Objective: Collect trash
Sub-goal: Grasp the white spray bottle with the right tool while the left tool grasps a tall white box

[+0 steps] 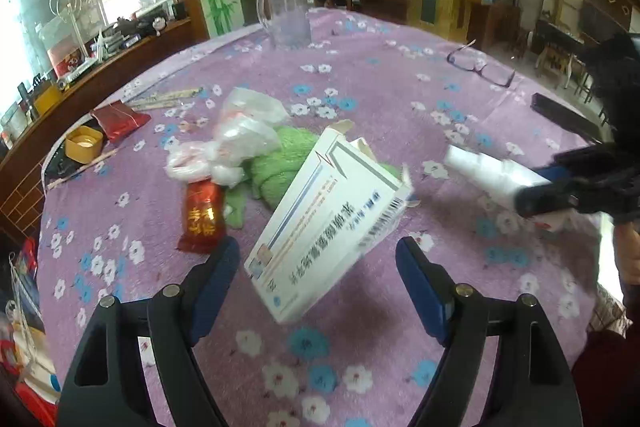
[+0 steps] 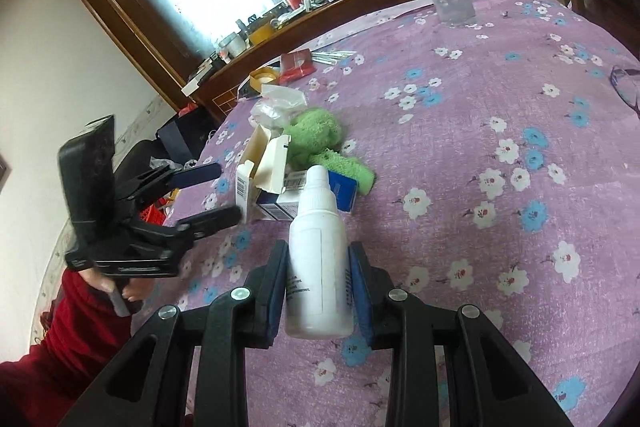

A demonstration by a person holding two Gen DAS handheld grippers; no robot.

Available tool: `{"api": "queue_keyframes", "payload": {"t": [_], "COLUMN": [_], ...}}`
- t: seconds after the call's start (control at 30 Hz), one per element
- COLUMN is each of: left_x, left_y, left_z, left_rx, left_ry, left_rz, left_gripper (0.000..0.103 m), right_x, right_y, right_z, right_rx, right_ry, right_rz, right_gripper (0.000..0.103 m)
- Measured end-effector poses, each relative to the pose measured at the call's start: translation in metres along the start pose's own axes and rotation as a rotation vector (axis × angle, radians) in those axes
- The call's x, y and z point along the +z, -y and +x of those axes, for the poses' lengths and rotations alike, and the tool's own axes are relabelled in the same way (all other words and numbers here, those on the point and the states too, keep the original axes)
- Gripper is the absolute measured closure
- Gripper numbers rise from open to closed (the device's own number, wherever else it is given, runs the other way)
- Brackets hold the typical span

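My right gripper (image 2: 318,291) clamps white plastic dropper bottle (image 2: 318,267). Left gripper (image 1: 318,267) wide, nothing held, around white cardboard medicine box (image 1: 324,223). Beyond box: clear plastic wrappers (image 1: 240,139), red foil sachet (image 1: 202,215) uncollected. Early, I judge.

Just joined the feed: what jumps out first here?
The right gripper is clamped on a white bottle above the purple floral tablecloth. The open left gripper straddles a tilted white medicine box, with a green cloth and crumpled plastic bags behind.
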State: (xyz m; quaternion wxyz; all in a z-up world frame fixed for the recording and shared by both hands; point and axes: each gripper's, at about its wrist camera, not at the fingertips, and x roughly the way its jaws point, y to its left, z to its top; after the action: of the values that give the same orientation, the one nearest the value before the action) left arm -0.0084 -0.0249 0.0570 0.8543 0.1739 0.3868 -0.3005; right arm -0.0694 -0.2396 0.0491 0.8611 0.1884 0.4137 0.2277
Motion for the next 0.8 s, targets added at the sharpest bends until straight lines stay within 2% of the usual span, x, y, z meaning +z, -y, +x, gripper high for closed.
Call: {"api": "queue_keyframes", "payload": {"t": [0.13,0.2,0.27,0.37,0.53,0.63,0.7,0.77,0.8], "left_x": [0.007,0.009,0.008,0.005,-0.001,-0.001,0.000,-0.001,-0.003], "left_y": [-0.017,-0.022,-0.026,-0.029,-0.050,-0.054,-0.053,-0.051,-0.049], "left_z": [0.012,0.019,0.021,0.020,0.016,0.017,0.017,0.017,0.016], "left_rx": [-0.061,-0.101,-0.126,-0.102,-0.057,-0.051,-0.020,-0.002,0.005], "left_ry": [0.013,0.017,0.014,0.021,0.039,0.046,0.052,0.056,0.064], "left_rz": [-0.097,-0.158,-0.196,-0.229,-0.344,-0.372,-0.374,-0.383,-0.394], "left_gripper": [0.024,0.033,0.051,0.063,0.077,0.079,0.083,0.091,0.091], "right_x": [-0.004,-0.007,-0.008,-0.011,-0.012,-0.012,-0.012,-0.012,-0.012], "right_y": [0.001,0.000,-0.001,-0.003,-0.006,-0.010,-0.013,-0.015,-0.016], "right_z": [0.000,0.000,-0.001,-0.002,-0.001,0.000,0.001,0.001,0.001], "right_rx": [0.012,0.015,0.021,0.022,0.027,0.028,0.022,0.005,-0.003], "right_ry": [-0.004,-0.004,-0.003,-0.002,0.001,0.001,0.004,0.012,0.015], "right_rz": [0.003,0.002,0.002,0.000,-0.001,-0.010,-0.015,-0.025,-0.028], "right_gripper": [0.070,0.070,0.070,0.070,0.070,0.070,0.070,0.070,0.070]}}
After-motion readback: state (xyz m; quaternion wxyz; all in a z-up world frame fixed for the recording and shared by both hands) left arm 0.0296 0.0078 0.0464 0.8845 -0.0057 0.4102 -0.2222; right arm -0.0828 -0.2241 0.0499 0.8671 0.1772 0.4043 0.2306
